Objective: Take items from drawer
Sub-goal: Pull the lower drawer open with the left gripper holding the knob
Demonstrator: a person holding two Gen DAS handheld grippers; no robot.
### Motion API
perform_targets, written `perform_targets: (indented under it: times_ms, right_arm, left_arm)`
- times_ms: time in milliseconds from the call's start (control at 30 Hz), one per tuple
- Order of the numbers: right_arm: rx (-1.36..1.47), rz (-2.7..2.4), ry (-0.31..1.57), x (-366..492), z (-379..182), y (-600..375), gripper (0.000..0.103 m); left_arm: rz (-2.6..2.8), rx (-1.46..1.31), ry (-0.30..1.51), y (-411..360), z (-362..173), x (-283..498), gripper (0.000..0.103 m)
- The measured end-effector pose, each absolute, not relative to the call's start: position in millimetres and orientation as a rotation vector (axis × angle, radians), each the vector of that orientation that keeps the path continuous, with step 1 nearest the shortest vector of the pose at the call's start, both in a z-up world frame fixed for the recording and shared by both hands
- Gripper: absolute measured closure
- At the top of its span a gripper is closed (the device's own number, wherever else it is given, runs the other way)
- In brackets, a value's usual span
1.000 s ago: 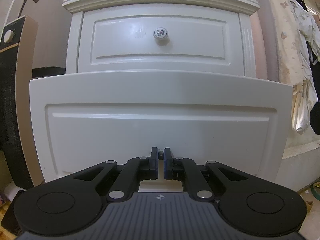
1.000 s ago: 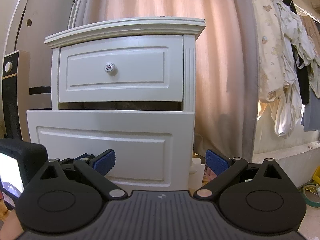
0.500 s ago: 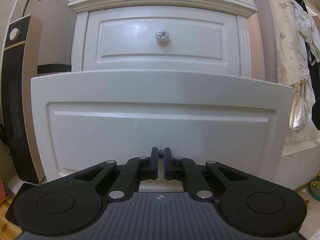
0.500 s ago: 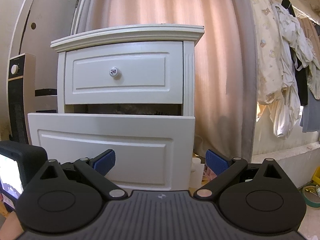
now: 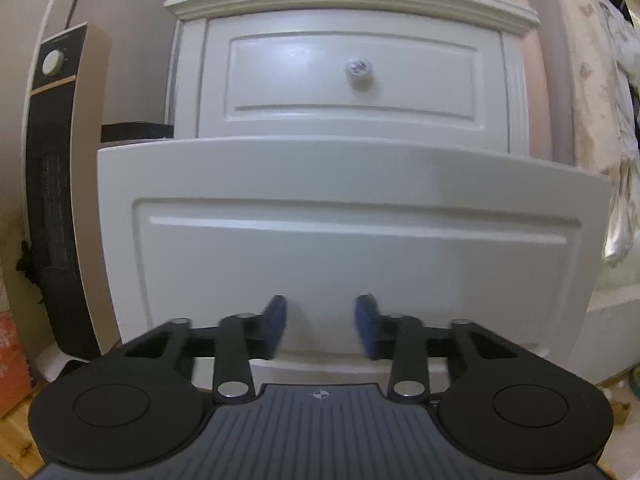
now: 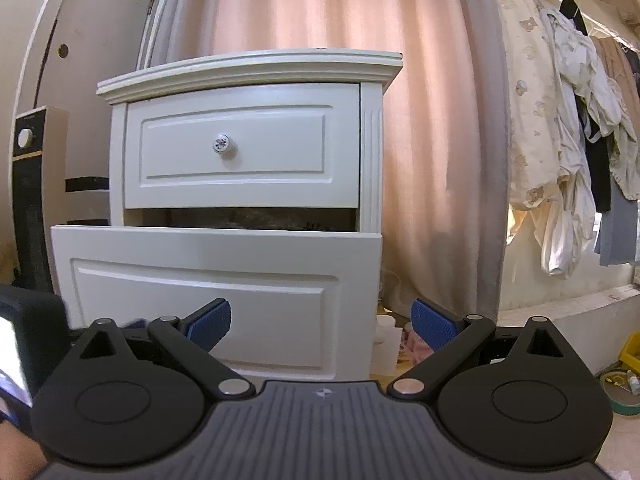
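The lower drawer [image 6: 216, 296] stands pulled partly out ahead of both tongs; its contents are hidden. Probably rigid and heavy-sliding. Left tongs [image 5: 320, 330] and right tongs [image 6: 322, 326] are parted, empty.

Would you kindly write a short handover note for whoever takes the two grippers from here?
Left gripper: open, empty, close in front of the lower drawer front, where the view hides the knob.
Right gripper: open wide, empty, held back from the nightstand, off toward its right corner.
Things: lower drawer pulled out; upper drawer shut. Contents show only as a dark strip above the lower front; items cannot be made out.
Done: drawer opened.
Left: raise a gripper over the drawer front, reach in, take the items out.
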State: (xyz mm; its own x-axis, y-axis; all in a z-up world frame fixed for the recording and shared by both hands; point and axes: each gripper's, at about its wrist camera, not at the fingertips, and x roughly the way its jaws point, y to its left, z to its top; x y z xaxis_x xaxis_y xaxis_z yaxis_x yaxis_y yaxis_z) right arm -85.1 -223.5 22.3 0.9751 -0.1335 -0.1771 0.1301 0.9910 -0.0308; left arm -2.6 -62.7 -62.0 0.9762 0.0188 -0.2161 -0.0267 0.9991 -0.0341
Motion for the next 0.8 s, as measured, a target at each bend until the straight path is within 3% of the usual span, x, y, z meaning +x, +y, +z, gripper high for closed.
perform_targets:
  times_ms: [100, 267, 800]
  right_arm:
    - [-0.016, -0.131, 0.183, -80, 23, -224, 0.000]
    - [-0.041, -0.146, 0.186, -71, 22, -223, 0.000]
    - [-0.063, -0.063, 0.127, -66, 24, -220, 0.000]
  left_arm:
    - [0.034, -0.048, 0.210, -55, -59, -4, 0.030]
    - [-0.014, -0.015, 0.213, -56, -58, -10, 0.000]
    - [-0.002, -0.020, 0.271, -35, -40, -16, 0.000]
